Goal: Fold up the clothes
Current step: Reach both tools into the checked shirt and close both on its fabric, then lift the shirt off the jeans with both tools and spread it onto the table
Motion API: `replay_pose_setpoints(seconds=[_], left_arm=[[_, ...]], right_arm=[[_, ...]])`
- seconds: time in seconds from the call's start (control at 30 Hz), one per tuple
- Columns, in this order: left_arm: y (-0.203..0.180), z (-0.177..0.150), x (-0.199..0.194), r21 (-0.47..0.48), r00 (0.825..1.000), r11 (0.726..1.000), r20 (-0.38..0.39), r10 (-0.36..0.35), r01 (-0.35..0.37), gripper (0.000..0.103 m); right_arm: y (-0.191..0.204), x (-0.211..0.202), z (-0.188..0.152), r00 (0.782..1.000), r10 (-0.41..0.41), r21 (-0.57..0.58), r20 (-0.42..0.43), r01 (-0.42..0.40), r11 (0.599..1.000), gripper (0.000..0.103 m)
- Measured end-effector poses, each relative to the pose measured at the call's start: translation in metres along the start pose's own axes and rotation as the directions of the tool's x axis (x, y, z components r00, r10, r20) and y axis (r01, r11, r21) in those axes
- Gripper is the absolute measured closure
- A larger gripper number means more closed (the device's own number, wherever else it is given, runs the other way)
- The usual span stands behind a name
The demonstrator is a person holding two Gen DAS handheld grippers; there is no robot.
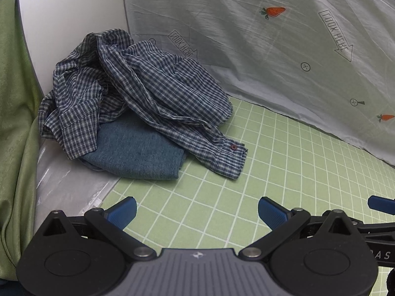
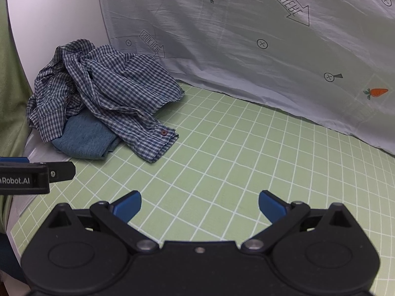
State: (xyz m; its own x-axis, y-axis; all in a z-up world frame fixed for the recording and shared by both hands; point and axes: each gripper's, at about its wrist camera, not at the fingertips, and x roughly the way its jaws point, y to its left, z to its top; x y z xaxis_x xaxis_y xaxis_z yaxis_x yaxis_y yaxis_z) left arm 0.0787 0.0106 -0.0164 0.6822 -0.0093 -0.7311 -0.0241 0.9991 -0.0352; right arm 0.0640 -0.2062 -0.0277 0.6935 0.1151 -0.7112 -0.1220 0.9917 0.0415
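The checked shirt [image 1: 128, 93] lay crumpled in a heap at the far left corner of the green grid mat [image 1: 284, 162], partly on top of a folded blue denim garment [image 1: 138, 153]. The denim garment sat under the shirt's near side, its folded edge on the mat. 1 shirt cuff with a dark red button [image 1: 233, 147] trailed out from the heap onto the mat, flat and clear of the denim. Behind the heap hung a pale sheet [image 1: 246, 37] printed with carrots and "LOOK HERE" arrows, its lower edge meeting the mat. A green curtain [image 1: 14, 123] stood left of the heap.

The left gripper [image 1: 197, 213] was held above the mat, near side of the heap, its 2 blue-padded fingers spread wide with nothing between them. The right gripper [image 2: 200, 207] was likewise spread and empty, above bare mat to the right of the heap, touching no garment.
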Motion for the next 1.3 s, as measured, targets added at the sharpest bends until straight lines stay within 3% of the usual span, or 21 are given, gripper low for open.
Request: replay_pose_setpoints(seconds=[0.4,0.77,0.87,0.93,0.97,1.0,1.03,1.07,1.1,1.2,1.3], left_arm=[[0.054,0.067,0.082,-0.039,0.997,0.996,-0.039,0.074,-0.075,0.000],[0.107,0.124,0.181,-0.215,0.994,0.974,-0.094,0.057,-0.076,0.005],[0.111,0.131,0.201,-0.257,0.993,0.965,-0.112,0.030,-0.058,0.020],[0.113,0.136,0.215,-0.286,0.992,0.957,-0.123,0.012,-0.047,0.035],[0.112,0.136,0.217,-0.285,0.993,0.958,-0.122,0.003,-0.038,0.041],[0.111,0.136,0.220,-0.285,0.993,0.958,-0.120,-0.006,-0.029,0.052],[0.109,0.137,0.221,-0.283,0.993,0.959,-0.116,-0.017,-0.017,0.064],[0.106,0.137,0.220,-0.274,0.993,0.962,-0.111,-0.029,-0.003,0.073],[0.101,0.137,0.216,-0.252,0.994,0.968,-0.105,-0.031,0.004,0.088],[0.086,0.136,0.206,-0.185,0.996,0.983,-0.086,-0.040,0.023,0.096],[0.073,0.128,0.189,-0.175,0.991,0.980,-0.079,-0.109,0.094,0.098]], right_arm=[[0.028,0.107,0.080,1.000,-0.011,-0.005,-0.014,0.011,1.000,0.001],[0.087,0.232,0.138,0.998,0.038,-0.098,-0.044,-0.042,0.994,0.014],[0.103,0.254,0.145,0.997,0.055,-0.142,-0.059,-0.063,0.988,0.022],[0.110,0.262,0.145,0.995,0.073,-0.173,-0.072,-0.084,0.981,0.045],[0.113,0.266,0.145,0.993,0.083,-0.185,-0.081,-0.097,0.978,0.052],[0.114,0.268,0.144,0.991,0.098,-0.192,-0.094,-0.115,0.975,0.066],[0.114,0.270,0.143,0.988,0.115,-0.197,-0.105,-0.134,0.971,0.088],[0.113,0.269,0.142,0.985,0.139,-0.192,-0.104,-0.157,0.969,0.097],[0.111,0.267,0.140,0.982,0.159,-0.188,-0.101,-0.175,0.966,0.100],[0.101,0.251,0.132,0.983,0.162,-0.185,-0.084,-0.175,0.967,0.101],[0.085,0.230,0.121,0.988,0.139,-0.174,-0.067,-0.148,0.973,0.101]])
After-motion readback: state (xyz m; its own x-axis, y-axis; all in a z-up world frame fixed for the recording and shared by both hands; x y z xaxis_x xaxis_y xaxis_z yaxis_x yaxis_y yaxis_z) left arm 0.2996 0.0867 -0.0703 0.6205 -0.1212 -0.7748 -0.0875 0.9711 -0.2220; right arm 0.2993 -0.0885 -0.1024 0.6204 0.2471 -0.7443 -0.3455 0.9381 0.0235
